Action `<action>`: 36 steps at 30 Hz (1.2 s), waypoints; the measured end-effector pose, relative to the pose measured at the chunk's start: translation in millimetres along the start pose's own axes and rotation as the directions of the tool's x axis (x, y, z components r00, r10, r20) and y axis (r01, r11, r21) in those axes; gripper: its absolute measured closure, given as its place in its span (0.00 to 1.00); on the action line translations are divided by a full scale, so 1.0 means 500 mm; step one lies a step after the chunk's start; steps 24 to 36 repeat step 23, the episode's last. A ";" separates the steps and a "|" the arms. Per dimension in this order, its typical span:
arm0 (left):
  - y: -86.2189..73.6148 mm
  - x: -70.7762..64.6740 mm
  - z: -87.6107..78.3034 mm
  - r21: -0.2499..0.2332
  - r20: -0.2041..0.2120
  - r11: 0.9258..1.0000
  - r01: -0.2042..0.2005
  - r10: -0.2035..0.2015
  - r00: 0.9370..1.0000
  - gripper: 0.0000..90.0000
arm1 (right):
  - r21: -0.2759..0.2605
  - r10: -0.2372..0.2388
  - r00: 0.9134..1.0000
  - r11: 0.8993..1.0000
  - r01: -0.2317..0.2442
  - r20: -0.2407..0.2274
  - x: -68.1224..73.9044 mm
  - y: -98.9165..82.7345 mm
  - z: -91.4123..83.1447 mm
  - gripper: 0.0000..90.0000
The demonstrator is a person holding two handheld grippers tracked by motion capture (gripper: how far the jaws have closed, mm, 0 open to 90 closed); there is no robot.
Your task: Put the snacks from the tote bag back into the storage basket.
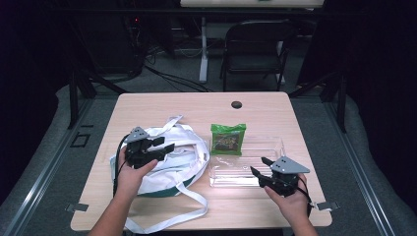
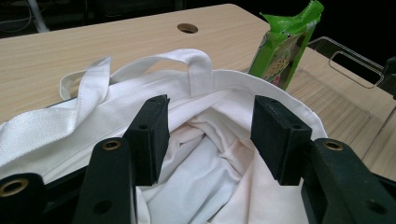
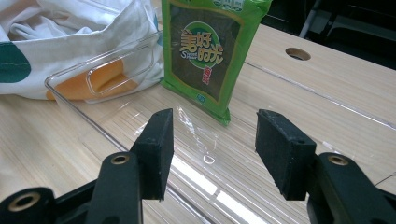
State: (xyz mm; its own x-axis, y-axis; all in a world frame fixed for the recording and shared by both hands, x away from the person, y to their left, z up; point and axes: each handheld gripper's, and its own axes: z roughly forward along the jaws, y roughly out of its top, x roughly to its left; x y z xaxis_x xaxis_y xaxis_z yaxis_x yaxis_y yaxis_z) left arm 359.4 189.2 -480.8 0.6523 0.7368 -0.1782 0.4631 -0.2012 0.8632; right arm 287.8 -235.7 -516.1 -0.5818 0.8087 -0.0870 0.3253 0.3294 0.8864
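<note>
While hovering over the crumpled white fabric tote bag (image 2: 205,154) on the pale wooden table (image 1: 162,105), left gripper (image 1: 158,145) spread wide, holding nothing — fingers (image 2: 150,135) above the bag's open mouth. Right gripper (image 1: 259,166) likewise wide and empty, at the near edge of the clear plastic tray (image 3: 299,140). Green snack packet (image 3: 210,51) upright in that tray, straight ahead of the right fingers (image 3: 280,149) — long axis vertical, broad face toward them. Nearer hand: probably the right.
</note>
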 end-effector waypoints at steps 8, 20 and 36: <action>-0.001 0.002 0.000 0.007 -0.003 1.000 -0.003 0.003 1.000 0.52 | -0.002 -0.005 1.000 1.000 0.005 -0.006 0.004 0.000 0.002 0.52; 0.000 0.004 -0.002 0.002 -0.009 1.000 0.000 0.000 1.000 0.51 | -0.005 -0.014 1.000 1.000 0.014 -0.015 0.011 0.002 0.007 0.52; 0.002 0.003 -0.003 -0.003 -0.012 1.000 0.000 0.000 1.000 0.51 | -0.005 -0.014 1.000 1.000 0.014 -0.018 0.008 0.003 0.007 0.51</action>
